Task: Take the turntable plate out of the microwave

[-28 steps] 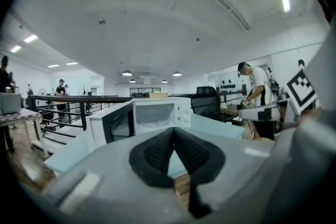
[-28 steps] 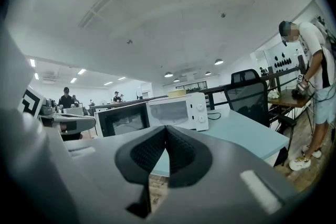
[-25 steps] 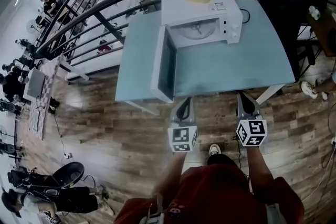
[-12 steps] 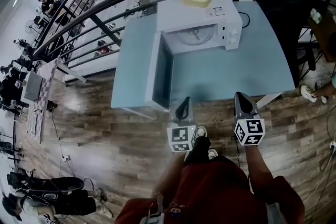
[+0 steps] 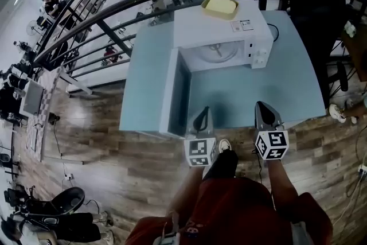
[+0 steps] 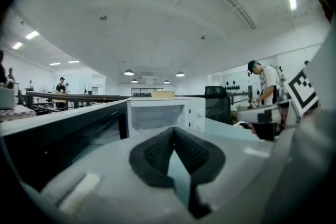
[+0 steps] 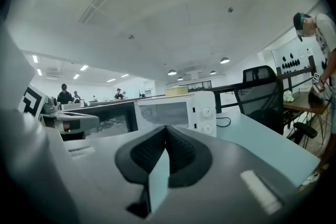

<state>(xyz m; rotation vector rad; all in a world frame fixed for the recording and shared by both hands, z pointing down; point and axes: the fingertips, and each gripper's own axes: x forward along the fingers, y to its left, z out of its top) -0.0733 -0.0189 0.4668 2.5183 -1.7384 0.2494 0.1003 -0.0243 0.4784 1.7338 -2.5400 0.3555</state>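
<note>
A white microwave [image 5: 221,37] stands on the pale blue table [image 5: 287,83], its door [image 5: 172,92] swung open to the left. The round glass turntable plate [image 5: 215,53] lies inside the cavity. My left gripper [image 5: 200,117] and right gripper [image 5: 266,115] hover side by side over the table's near edge, both shut and empty, well short of the microwave. The left gripper view shows the closed jaws [image 6: 174,132] aimed at the open microwave [image 6: 157,115]. In the right gripper view the shut jaws [image 7: 166,132] point at the microwave [image 7: 173,110]. The plate is not distinguishable in either gripper view.
A yellow block [image 5: 219,6] rests on top of the microwave. A black chair [image 5: 321,3] stands at the table's right, a dark railing [image 5: 114,14] runs behind it. A cable [image 5: 270,31] trails by the microwave's right side. A person [image 6: 265,81] stands off to the right.
Both grippers have moved forward together, from over the wooden floor to over the table's near edge. The microwave sits closer in the head view. Jaws stayed shut.
</note>
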